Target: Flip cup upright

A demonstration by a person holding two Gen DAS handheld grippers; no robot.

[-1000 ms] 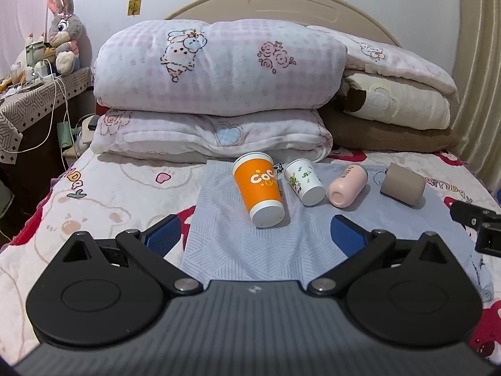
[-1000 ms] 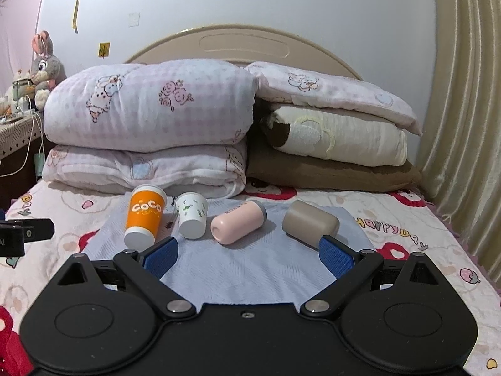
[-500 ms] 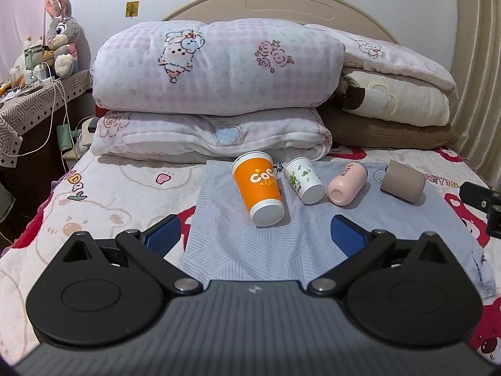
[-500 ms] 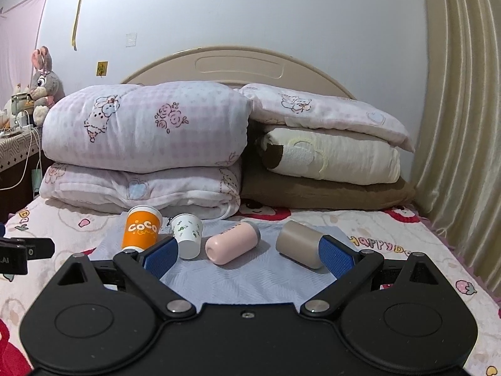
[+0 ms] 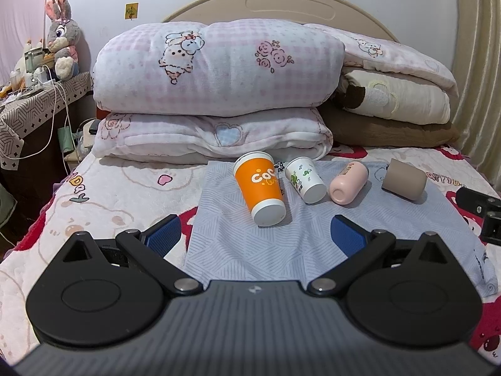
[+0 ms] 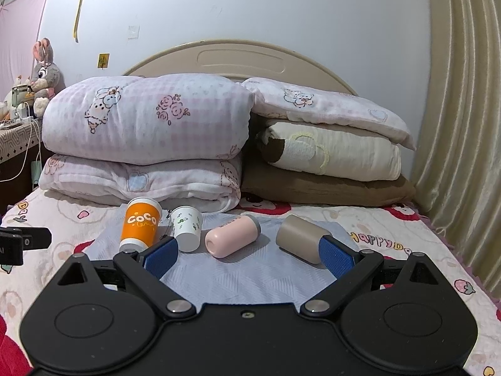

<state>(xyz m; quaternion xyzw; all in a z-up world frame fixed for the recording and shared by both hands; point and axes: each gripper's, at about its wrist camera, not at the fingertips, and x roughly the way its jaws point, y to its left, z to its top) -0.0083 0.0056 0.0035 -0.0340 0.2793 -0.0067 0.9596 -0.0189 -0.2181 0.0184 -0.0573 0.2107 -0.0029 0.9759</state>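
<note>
Several cups lie on their sides on a grey-blue cloth [image 5: 250, 244] on the bed: an orange COCO paper cup [image 5: 260, 188] [image 6: 139, 224], a small white printed cup [image 5: 305, 180] [image 6: 187, 227], a pink cup [image 5: 347, 182] [image 6: 233, 239] and a taupe cup [image 5: 404, 183] [image 6: 302, 241]. My left gripper [image 5: 255, 235] is open and empty, short of the orange cup. My right gripper [image 6: 249, 255] is open and empty, short of the pink and taupe cups.
Folded pink quilts [image 5: 216, 72] and pillows [image 6: 332, 153] are stacked against the headboard behind the cups. A bedside table [image 5: 28, 109] with cables and a plush rabbit [image 5: 61, 37] stands at left. A curtain [image 6: 463, 125] hangs at right.
My right gripper has tilted upward, so the cups sit lower in its view. My left gripper has barely shifted. No cup has moved.
</note>
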